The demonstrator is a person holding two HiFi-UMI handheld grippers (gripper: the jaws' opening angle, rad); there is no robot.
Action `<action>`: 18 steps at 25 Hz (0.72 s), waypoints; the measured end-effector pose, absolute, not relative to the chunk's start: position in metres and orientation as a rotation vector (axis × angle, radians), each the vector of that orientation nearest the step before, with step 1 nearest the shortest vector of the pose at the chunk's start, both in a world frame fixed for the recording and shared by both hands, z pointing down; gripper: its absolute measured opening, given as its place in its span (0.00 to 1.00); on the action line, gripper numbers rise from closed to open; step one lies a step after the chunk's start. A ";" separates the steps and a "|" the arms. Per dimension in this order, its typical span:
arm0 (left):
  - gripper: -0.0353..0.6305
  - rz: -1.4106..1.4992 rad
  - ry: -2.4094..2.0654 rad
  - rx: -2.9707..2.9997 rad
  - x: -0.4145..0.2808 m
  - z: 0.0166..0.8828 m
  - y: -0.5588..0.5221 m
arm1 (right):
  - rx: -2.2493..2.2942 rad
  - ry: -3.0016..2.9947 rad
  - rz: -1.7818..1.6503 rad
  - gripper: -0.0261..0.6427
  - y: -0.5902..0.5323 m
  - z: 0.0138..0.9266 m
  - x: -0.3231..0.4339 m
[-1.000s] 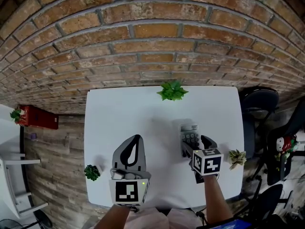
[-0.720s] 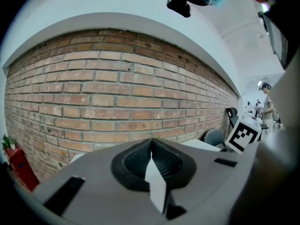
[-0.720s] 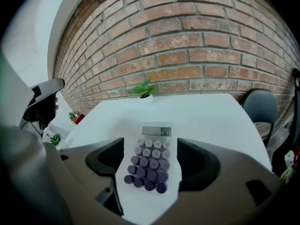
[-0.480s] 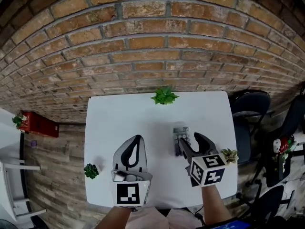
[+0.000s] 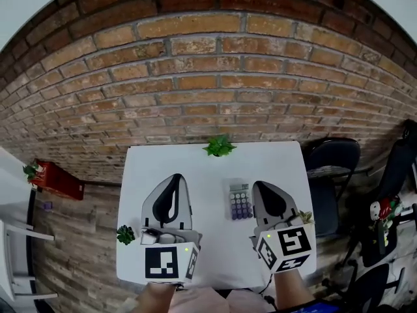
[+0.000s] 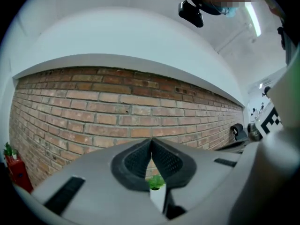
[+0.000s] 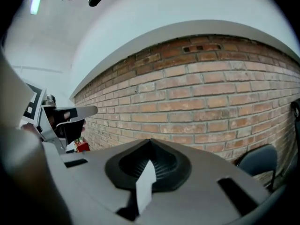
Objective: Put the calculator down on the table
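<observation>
The grey calculator (image 5: 240, 201) lies flat on the white table (image 5: 195, 168), keys up, right of centre. My right gripper (image 5: 259, 185) hangs above the table just right of the calculator and does not touch it. Its jaws are closing and the pads meet with nothing between them, as the right gripper view (image 7: 150, 142) shows. My left gripper (image 5: 176, 177) hovers over the table's left half, shut and empty. In the left gripper view (image 6: 151, 142) it points level at the brick wall.
A small potted plant (image 5: 219, 146) stands at the table's back edge, and its top shows below the left jaws (image 6: 155, 182). Another plant (image 5: 126, 234) sits front left, a third (image 5: 303, 217) front right. A dark chair (image 5: 332, 158) stands right of the table, a red box (image 5: 57, 180) left.
The right gripper, open around the calculator a second ago, has drawn off it, risen and shut. The calculator stays on the table. The left gripper has also risen.
</observation>
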State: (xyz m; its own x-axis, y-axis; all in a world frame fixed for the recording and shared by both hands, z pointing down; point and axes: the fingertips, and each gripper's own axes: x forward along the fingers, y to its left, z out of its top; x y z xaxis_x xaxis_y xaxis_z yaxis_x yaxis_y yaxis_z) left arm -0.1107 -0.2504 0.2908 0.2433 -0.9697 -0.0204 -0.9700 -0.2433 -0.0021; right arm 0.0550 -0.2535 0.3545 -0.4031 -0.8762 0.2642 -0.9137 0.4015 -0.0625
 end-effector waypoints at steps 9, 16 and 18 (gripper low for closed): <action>0.07 0.066 1.875 -2.417 -0.094 0.252 -0.241 | 1.611 -2.533 0.129 0.04 -0.251 0.304 0.063; 0.07 0.046 1.869 -2.431 -0.088 0.258 -0.235 | 1.620 -2.533 0.143 0.04 -0.249 0.306 0.066; 0.07 0.040 1.865 -2.431 -0.087 0.259 -0.235 | 1.614 -2.538 0.145 0.04 -0.248 0.306 0.065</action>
State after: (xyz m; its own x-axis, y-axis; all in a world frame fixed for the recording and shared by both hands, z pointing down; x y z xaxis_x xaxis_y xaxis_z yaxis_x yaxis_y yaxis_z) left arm -0.0870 -0.2350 0.2590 0.2598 -0.9633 -0.0676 -0.9653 -0.2571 -0.0449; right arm 0.0652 -0.2482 0.3065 -0.4193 -0.8935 0.1610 -0.9060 0.4231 -0.0112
